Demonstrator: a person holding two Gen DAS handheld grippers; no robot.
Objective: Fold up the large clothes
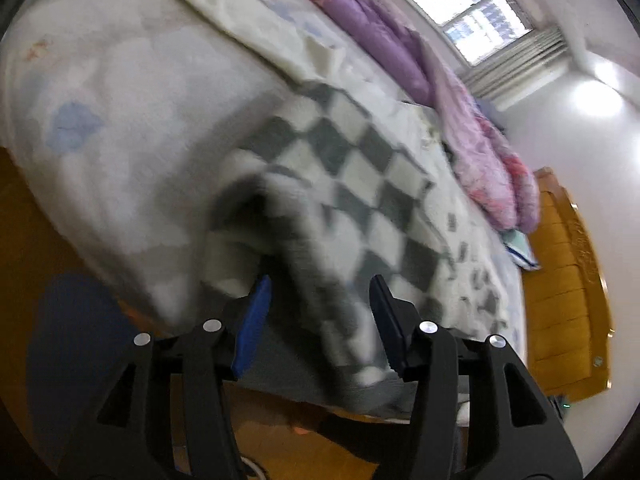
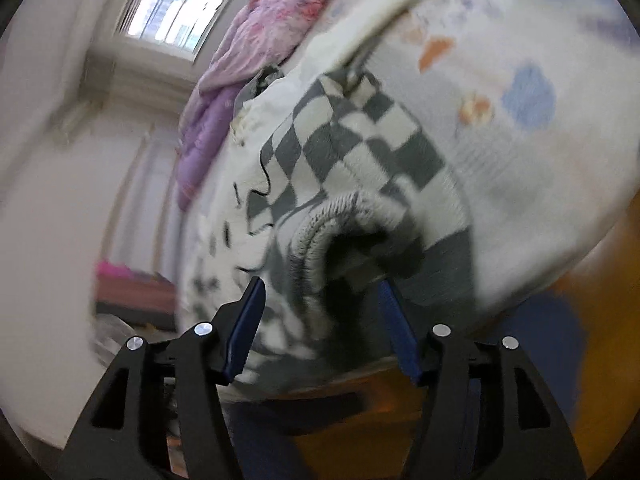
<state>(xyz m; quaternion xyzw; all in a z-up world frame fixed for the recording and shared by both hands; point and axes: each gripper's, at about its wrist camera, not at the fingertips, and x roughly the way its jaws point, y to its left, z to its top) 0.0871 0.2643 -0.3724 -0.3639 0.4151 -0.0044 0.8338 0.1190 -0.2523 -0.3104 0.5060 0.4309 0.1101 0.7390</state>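
A grey-and-white checked knit sweater lies on the bed, its near part hanging over the bed's edge. My left gripper is open, its blue-padded fingers on either side of a hanging fold of the sweater. In the right wrist view the sweater shows a ribbed cuff or hem opening right in front. My right gripper is open, its fingers straddling the sweater's edge below that opening. Both views are blurred by motion.
The bed has a pale printed sheet. A purple-pink quilt is bunched along its far side under a window. A wooden headboard stands at the right. Wooden floor lies below the bed's edge.
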